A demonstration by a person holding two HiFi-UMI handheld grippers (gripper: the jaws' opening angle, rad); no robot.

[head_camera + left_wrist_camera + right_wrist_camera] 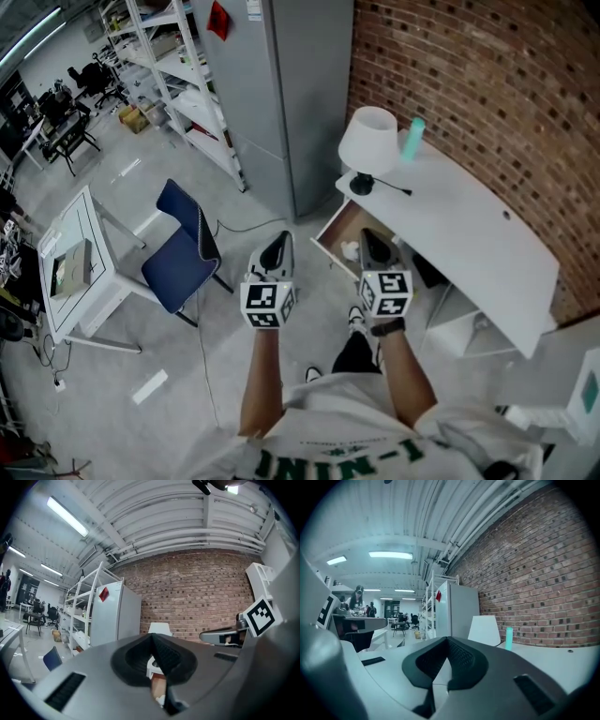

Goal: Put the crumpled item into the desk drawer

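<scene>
Nearest in the head view, a person's two forearms are seen reaching forward over a grey floor, with a gripper held level in each hand. The left gripper [279, 242] is seen with its jaws pressed together and nothing between them. The right gripper [371, 239] is likewise closed and empty. This is borne out in both gripper views, where the black tips are seen meeting in a point. Just beyond the right gripper, the drawer [339, 225] of the white desk [487, 234] is seen pulled out. A small pale lump [349, 250], judged to be the crumpled item, is seen lying inside the drawer and is touched by neither gripper. On the desk, a white lamp [368, 139] and a teal tube [413, 137] are set close to the brick wall [469, 75]. To the left, a blue chair [181, 251] and a white table [94, 248] are seen, and farther off a grey cabinet [291, 94] and white shelves [178, 75]. The placing is judged to be done, since the item appears to rest in the drawer and both grippers are clear of it. The drawer is not yet pushed shut. Closing is not asked for by the task, so little or nothing is judged to be left.
</scene>
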